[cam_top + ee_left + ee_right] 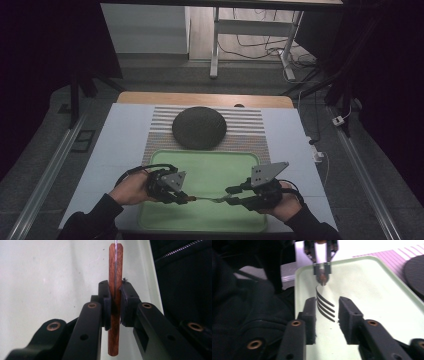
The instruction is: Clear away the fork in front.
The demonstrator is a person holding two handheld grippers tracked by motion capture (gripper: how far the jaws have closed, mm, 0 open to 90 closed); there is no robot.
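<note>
High view looks down; both tongs-mounted cameras sit close, probably sharing the green tray.

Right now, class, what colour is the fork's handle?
Reddish-brown wood; the fork's handle shows best in the left gripper view.

One fork with four tines and a wooden handle. One pale green tray near the person. One dark round mat at the far side. One striped placemat beneath them. Two grippers: left gripper, right gripper.
</note>
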